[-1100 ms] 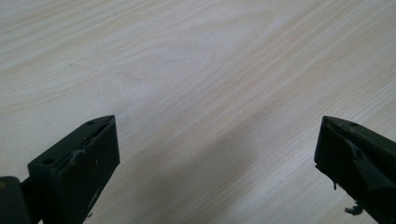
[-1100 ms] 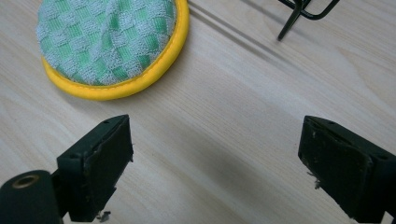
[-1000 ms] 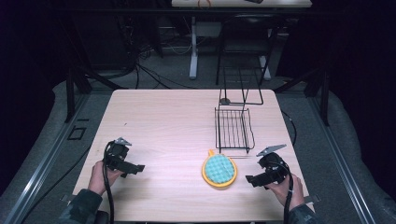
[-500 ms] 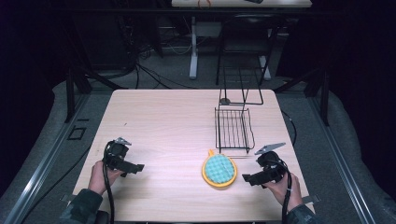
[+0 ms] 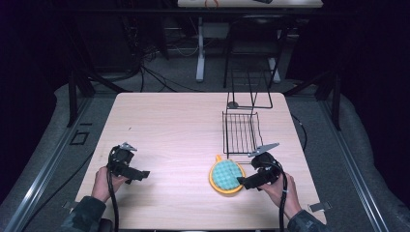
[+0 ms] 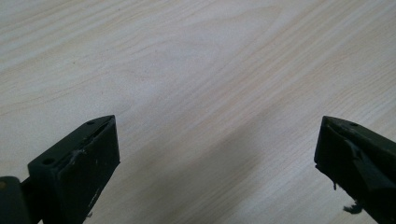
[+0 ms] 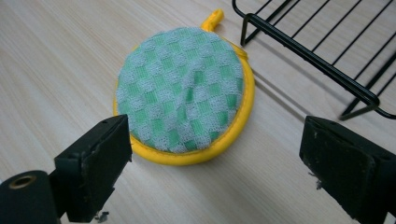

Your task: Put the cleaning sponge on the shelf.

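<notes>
Near the front right of the tabletop [image 5: 169, 125], a round yellow-rimmed pot holder [image 5: 226, 176] is laid flat just beside a black wire rack [image 5: 241, 131]. Right gripper [image 5: 244, 183] is held at its edge with jaws spread wide, empty. Left gripper [image 5: 143, 173] is held well apart, jaws likewise open over bare wood.

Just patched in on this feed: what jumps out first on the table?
The round pot holder, green-checked with a yellow rim, lies flat near the table's front right. The right gripper hangs open at its edge, and in the right gripper view the pot holder sits just ahead of the spread jaws. The black wire rack stands just behind it; the left gripper is open over bare wood at front left.
</notes>
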{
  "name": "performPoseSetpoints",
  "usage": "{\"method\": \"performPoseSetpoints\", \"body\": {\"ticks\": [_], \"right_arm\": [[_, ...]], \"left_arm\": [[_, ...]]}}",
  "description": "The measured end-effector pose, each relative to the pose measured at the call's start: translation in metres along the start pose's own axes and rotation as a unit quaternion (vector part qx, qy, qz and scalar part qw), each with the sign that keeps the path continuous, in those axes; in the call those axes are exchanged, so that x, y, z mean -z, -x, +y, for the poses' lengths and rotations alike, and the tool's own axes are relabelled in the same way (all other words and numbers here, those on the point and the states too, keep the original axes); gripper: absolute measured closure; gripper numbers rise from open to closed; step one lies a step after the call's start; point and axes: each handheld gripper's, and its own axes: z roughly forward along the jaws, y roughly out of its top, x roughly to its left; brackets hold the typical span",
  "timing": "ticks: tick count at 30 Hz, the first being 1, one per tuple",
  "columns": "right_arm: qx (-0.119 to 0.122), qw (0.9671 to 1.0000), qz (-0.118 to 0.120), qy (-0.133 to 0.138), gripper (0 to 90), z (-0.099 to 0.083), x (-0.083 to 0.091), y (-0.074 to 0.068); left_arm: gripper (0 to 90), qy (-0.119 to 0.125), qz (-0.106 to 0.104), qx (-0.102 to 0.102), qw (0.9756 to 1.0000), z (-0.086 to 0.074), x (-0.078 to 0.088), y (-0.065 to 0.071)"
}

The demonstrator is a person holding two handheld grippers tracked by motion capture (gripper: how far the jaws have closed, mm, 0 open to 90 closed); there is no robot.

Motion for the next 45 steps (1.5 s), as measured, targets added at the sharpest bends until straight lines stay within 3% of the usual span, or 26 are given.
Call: {"method": "performPoseSetpoints", "body": {"ticks": [11, 16, 21, 27, 34, 39, 45], "right_arm": [[0.012, 0.9998, 0.014, 0.000, 0.0, 0.011, -0.012, -0.007], [0.021, 0.9995, 0.024, -0.005, 0.0, 0.016, -0.018, -0.010], [0.021, 0.9995, 0.024, -0.003, 0.0, 0.019, -0.021, -0.012], [0.029, 0.9993, 0.023, -0.009, 0.0, 0.023, -0.028, -0.014], [0.042, 0.9980, 0.030, -0.038, 13.3, 0.028, -0.047, -0.018], [0.047, 0.9978, 0.027, -0.039, 18.6, 0.029, -0.049, -0.022], [0.045, 0.9977, 0.024, -0.045, 34.7, 0.029, -0.051, -0.022]], "left_arm": [[0.1, -0.001, -0.002, 0.000, 1.0000, 0.000, 0.000, -0.001], [0.1, 0.010, -0.001, 0.016, 0.9998, 0.000, 0.003, -0.001], [0.1, 0.008, -0.001, -0.003, 1.0000, 0.001, 0.003, 0.002], [0.1, 0.006, -0.002, 0.004, 1.0000, 0.000, 0.002, 0.001], [0.1, -0.001, -0.004, -0.005, 1.0000, 0.001, 0.000, 0.001], [0.1, -0.002, -0.003, -0.004, 1.0000, 0.000, 0.000, 0.001], [0.1, -0.002, -0.003, -0.001, 1.0000, 0.000, 0.000, -0.001]]}}
